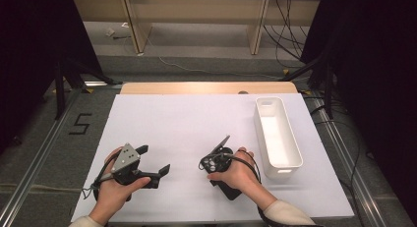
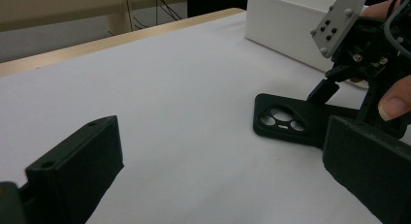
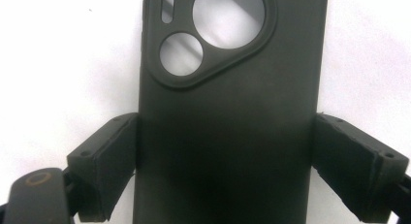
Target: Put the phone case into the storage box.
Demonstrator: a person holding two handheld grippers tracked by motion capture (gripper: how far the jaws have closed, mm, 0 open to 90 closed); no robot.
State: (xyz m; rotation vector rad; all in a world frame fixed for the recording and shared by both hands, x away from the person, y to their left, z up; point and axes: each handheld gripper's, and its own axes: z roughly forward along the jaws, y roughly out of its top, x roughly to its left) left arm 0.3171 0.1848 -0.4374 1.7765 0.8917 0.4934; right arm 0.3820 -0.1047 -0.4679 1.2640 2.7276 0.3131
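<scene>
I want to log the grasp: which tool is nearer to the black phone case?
Right. The right tool has its jaws on both sides of the phone case; the left tool sits apart, open, farther left on the table.

Dim workroom around a white-topped table (image 1: 196,124)

Beyond the table lie grey floor (image 1: 206,65), pale wooden shelving (image 1: 196,15) and trailing cables (image 1: 285,30); dark curtains (image 1: 29,50) flank it.

The left hand (image 1: 115,190) holds the left gripper (image 1: 153,162) low over the table, near the front edge. Its two jaws are wide apart and point to the right. The right hand (image 1: 238,172) holds the right gripper (image 3: 225,151) pointing down. Its jaws sit one on each side of a flat black case (image 3: 228,112), touching its edges.
</scene>
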